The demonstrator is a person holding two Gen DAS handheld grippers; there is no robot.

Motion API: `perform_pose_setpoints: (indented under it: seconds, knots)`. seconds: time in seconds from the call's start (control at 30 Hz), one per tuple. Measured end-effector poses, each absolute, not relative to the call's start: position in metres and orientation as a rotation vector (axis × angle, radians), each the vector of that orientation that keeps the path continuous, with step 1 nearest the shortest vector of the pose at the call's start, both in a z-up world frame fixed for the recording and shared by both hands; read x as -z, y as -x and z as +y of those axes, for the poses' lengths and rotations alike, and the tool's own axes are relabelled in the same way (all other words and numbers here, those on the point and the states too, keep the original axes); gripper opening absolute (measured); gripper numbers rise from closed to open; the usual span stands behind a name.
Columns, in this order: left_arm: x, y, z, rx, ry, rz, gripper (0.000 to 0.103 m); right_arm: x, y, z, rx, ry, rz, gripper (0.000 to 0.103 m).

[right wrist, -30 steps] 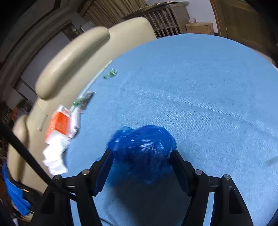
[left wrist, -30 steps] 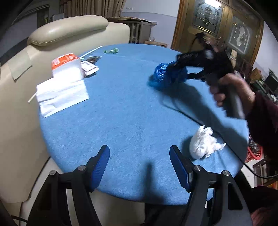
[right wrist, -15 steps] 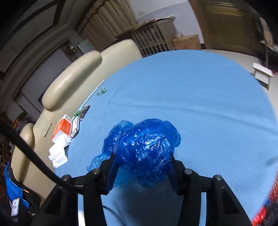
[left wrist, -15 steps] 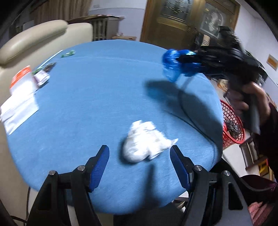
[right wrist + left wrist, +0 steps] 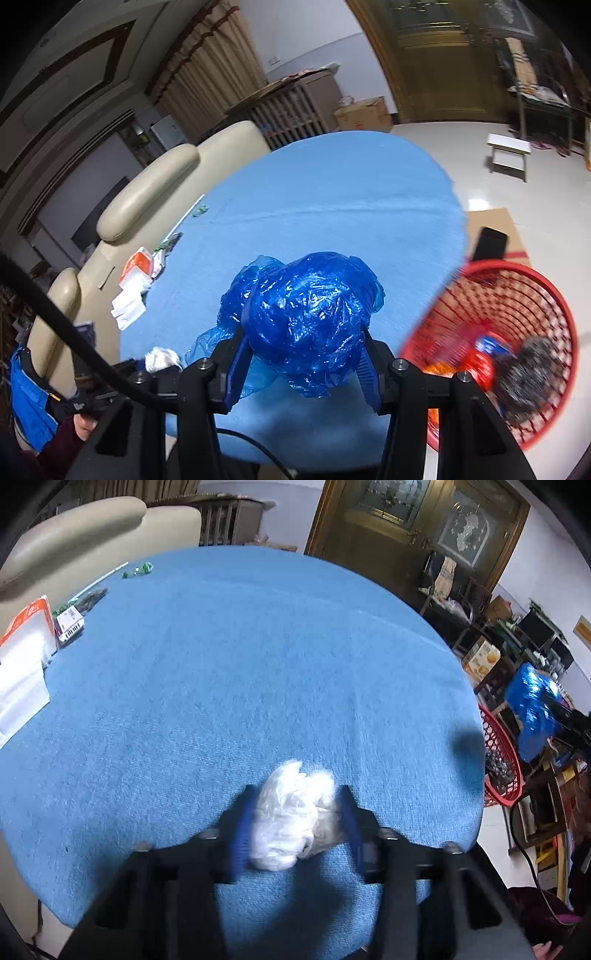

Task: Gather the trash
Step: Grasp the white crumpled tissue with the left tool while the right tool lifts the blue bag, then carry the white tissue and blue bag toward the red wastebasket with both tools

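A crumpled white tissue wad (image 5: 295,819) lies on the round blue table (image 5: 236,672) near its front edge. My left gripper (image 5: 295,827) is closed around the wad, blue pads touching both sides. My right gripper (image 5: 303,354) is shut on a crumpled blue plastic bag (image 5: 310,317) and holds it in the air past the table's right edge; the bag also shows in the left wrist view (image 5: 532,709). A red mesh waste basket (image 5: 554,317) stands on the floor just right of the bag, with trash inside.
At the table's far left lie an orange-and-white tissue pack (image 5: 26,635), a small barcode packet (image 5: 70,622), a white stick and green wrapper bits (image 5: 138,569). A beige leather chair (image 5: 74,535) stands behind. A white stool (image 5: 508,155) is on the floor.
My left gripper moved forward and closed on the white wad. My right gripper carried the blue bag rightward off the table toward the red basket.
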State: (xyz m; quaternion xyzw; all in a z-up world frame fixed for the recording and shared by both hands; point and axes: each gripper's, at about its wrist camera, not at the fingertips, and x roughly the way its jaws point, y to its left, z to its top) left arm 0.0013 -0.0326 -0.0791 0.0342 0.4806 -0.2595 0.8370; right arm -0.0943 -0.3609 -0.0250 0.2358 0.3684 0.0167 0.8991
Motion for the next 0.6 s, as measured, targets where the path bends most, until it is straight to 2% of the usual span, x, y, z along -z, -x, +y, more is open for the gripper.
perform_pose_setpoints:
  seconds: [0.03, 0.07, 0.37, 0.6]
  knots:
    - [0.076, 0.001, -0.033, 0.536, -0.072, 1.006, 0.033, 0.025, 0.102, -0.368, -0.019, -0.500, 0.753, 0.054]
    - [0.073, 0.003, -0.034, 0.531, -0.073, 1.004, 0.033, 0.025, 0.108, -0.373, -0.010, -0.510, 0.744, 0.054]
    - [0.005, 0.038, -0.087, 0.524, -0.201, 0.827, 0.032, -0.005, 0.168, -0.434, 0.084, -0.586, 0.571, 0.054]
    - [-0.040, 0.066, -0.150, 0.583, -0.296, 0.736, 0.032, -0.011, 0.205, -0.456, 0.119, -0.608, 0.511, 0.054]
